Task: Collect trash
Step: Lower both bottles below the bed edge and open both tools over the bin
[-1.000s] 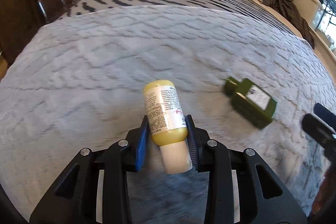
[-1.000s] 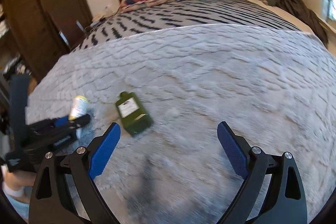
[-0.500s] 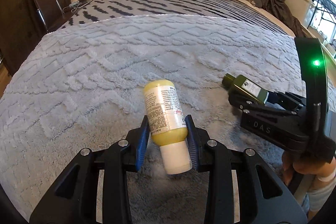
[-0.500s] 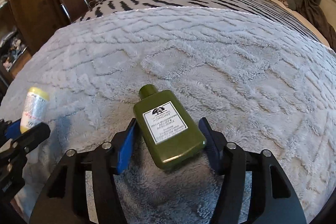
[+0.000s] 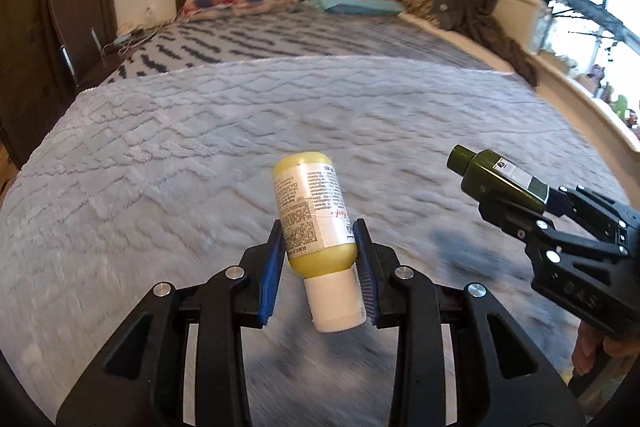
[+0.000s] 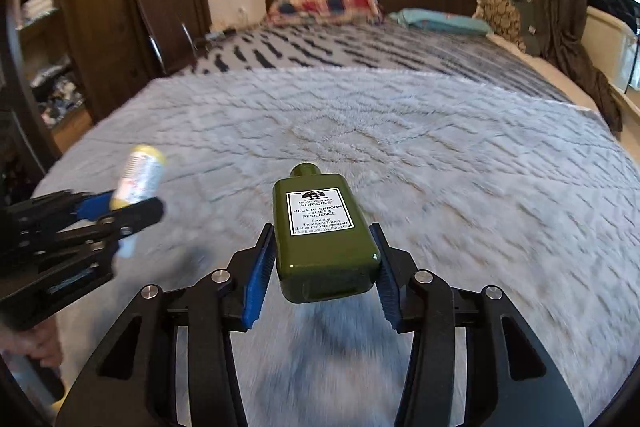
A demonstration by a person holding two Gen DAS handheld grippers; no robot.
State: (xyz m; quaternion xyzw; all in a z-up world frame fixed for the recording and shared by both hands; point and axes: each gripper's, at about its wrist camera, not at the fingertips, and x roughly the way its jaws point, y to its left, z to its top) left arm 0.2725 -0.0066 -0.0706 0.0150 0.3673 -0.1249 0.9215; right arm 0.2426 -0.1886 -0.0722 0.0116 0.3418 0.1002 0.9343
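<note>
Above the grey blanket [image 5: 200,167], I am holding both pieces aloft: left gripper [image 5: 320,267] pinching the yellow bottle [image 5: 312,211], right gripper [image 6: 324,263] pinching the green bottle [image 6: 320,227]. Next, I am judging, both need carrying to a bin, none showing.

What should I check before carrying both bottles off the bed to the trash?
1. Left gripper jaws closed on the yellow bottle: ok.
2. Yellow bottle seated squarely: not ok, it sits tilted, white cap toward the camera.
3. Right gripper jaws closed on the green bottle: ok, pads on both sides.
4. Both bottles lifted clear of the grey blanket: ok, a shadow lies beneath each.
5. Gap between the two grippers: ok, they are apart.
6. Trash bin location: cannot tell, none in either view.
</note>
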